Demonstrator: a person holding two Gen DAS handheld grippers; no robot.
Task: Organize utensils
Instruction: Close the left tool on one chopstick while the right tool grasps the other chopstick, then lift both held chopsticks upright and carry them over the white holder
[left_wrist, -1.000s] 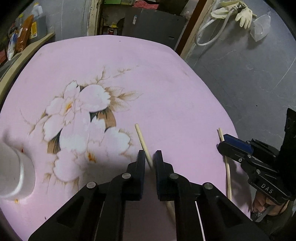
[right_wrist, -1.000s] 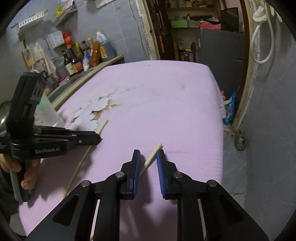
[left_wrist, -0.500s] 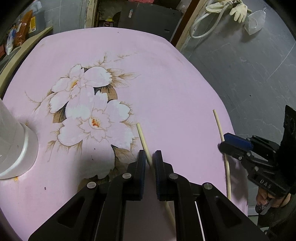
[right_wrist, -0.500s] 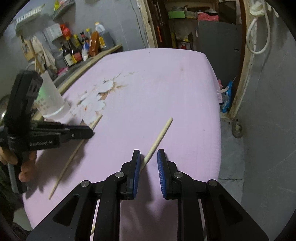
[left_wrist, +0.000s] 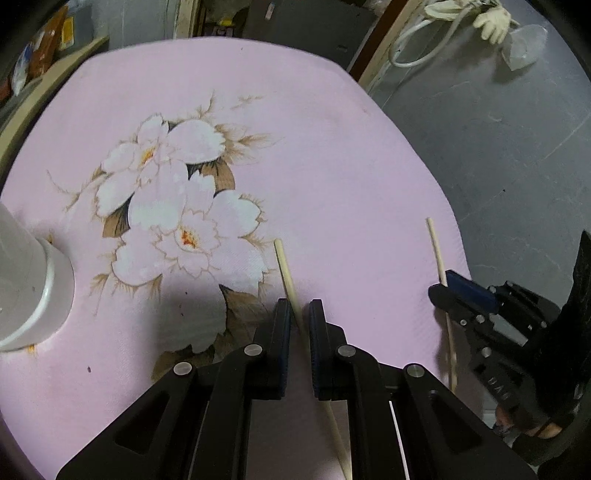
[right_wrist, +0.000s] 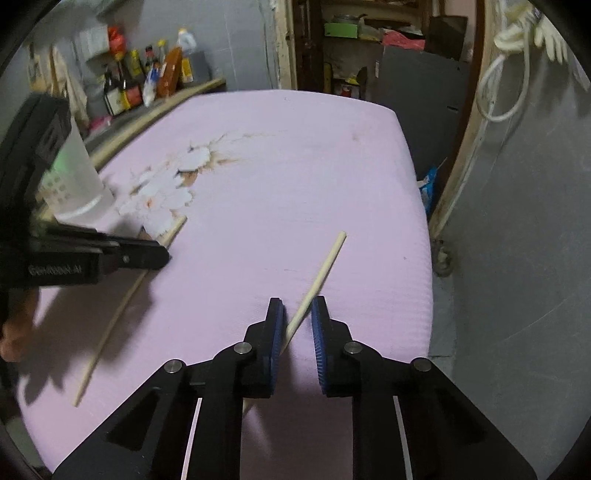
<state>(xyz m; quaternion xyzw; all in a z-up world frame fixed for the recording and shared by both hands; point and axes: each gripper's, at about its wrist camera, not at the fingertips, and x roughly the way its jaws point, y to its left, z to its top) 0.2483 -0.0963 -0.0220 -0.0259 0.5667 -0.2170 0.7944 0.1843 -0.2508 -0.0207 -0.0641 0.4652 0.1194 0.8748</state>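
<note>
Two pale wooden chopsticks are held over a pink flowered tablecloth (left_wrist: 332, 155). My left gripper (left_wrist: 299, 321) is shut on one chopstick (left_wrist: 286, 273), which sticks out forward between its fingers; it also shows in the right wrist view (right_wrist: 122, 310). My right gripper (right_wrist: 297, 325) is shut on the other chopstick (right_wrist: 321, 269), which angles up to the right; that chopstick also shows at the right in the left wrist view (left_wrist: 437, 254). A translucent white cup (left_wrist: 26, 284) stands at the table's left, also in the right wrist view (right_wrist: 75, 184).
Bottles (right_wrist: 147, 81) stand on a wooden ledge beyond the table's far left. The table's right edge drops to a grey floor (left_wrist: 517, 147). A white hose and gloves (right_wrist: 517, 48) hang at the right by a door frame.
Both grippers have lifted and pulled back with their chopsticks, so more of the table and the cup show. The right chopstick sticks out further from the fingers than before.
</note>
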